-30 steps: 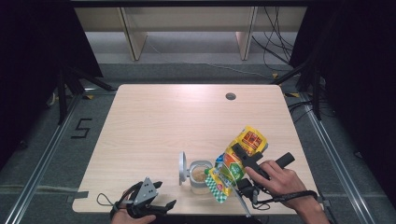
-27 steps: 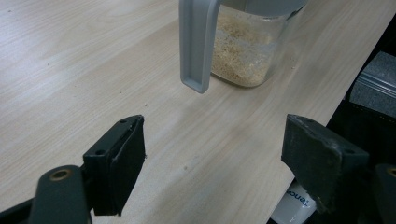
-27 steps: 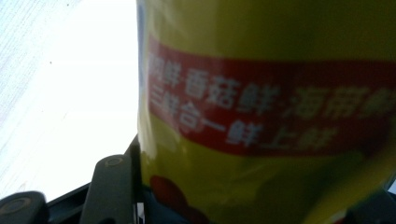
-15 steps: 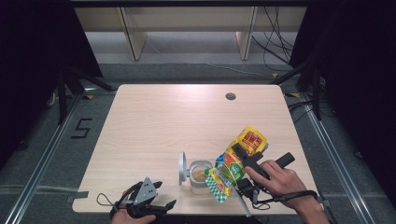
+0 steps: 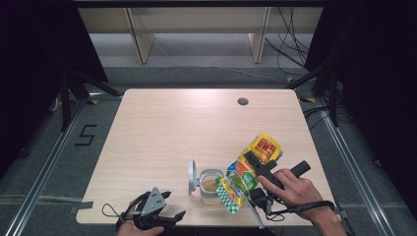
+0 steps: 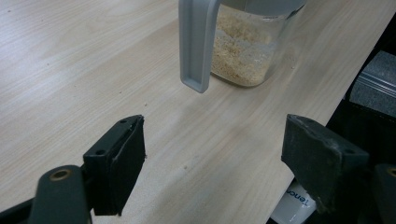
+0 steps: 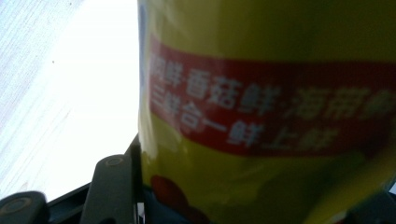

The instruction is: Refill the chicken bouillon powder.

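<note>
1. The table [image 5: 167,132] is pale wood with a small round hole [image 5: 242,102] near its far edge, well beyond both grippers.
2. The pouch [image 5: 248,172] is yellow with a red band and a green-checked lower end. It is clamped in the right gripper [image 5: 255,164] and tilted, its low end over the jar's open mouth, its high end up and away to the gripper's far side. In the right gripper view the pouch [image 7: 266,112] stands directly ahead, pressed close to the one jaw that shows at lower left.
3. The right gripper is closed on the pouch's middle; the right hand [image 5: 290,187] grips the handle, and a cable trails toward the table's near edge.
4. The left gripper [image 5: 157,214] rests at the near edge, well to the left of the jar, held by the left hand [image 5: 137,228]. In the left gripper view [image 6: 215,163] its jaws stand wide apart with only bare table between them.
5. The jar [image 5: 210,184] is clear glass, partly filled with pale beige granules. It stands just left of the right gripper. In the left gripper view the jar [image 6: 247,46] is ahead of the jaws.
6. The lid [image 5: 192,177] is grey, flipped up on the jar's left side.
</note>
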Action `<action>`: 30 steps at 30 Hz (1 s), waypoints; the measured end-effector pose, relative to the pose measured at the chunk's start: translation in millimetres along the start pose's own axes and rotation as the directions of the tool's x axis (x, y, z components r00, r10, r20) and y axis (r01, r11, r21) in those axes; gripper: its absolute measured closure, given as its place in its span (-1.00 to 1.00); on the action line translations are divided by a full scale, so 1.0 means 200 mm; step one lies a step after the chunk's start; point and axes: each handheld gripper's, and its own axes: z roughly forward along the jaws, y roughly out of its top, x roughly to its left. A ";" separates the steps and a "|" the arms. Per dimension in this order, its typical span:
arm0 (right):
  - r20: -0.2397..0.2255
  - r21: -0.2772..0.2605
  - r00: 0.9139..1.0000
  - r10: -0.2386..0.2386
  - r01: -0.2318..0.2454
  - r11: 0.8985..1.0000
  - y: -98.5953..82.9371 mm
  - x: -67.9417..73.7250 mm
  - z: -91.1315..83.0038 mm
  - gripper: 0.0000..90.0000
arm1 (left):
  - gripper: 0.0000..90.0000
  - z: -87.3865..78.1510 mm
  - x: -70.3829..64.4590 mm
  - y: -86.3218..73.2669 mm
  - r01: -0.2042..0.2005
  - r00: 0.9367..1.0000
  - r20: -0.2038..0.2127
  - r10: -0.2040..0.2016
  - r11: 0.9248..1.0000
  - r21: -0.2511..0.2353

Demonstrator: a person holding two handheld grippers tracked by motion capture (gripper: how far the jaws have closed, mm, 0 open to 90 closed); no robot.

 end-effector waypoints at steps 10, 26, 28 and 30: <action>-0.009 0.003 1.000 0.019 -0.019 1.000 0.00 0.01 0.00 -0.01 | -0.53 0.00 -0.01 0.00 0.007 1.000 -0.007 -0.007 1.000 -0.011; 0.007 0.001 1.000 0.003 -0.003 1.000 -0.01 0.00 -0.01 -0.01 | -0.53 0.01 -0.01 0.00 0.002 1.000 -0.012 -0.002 1.000 -0.010; 0.008 -0.001 1.000 -0.001 0.001 1.000 -0.01 0.00 -0.01 -0.01 | -0.53 0.00 -0.01 0.00 0.001 1.000 -0.008 -0.001 1.000 -0.004; 0.007 0.002 1.000 0.004 -0.004 1.000 -0.01 0.00 -0.01 -0.01 | -0.53 0.01 -0.01 0.00 -0.001 1.000 -0.011 0.001 1.000 -0.006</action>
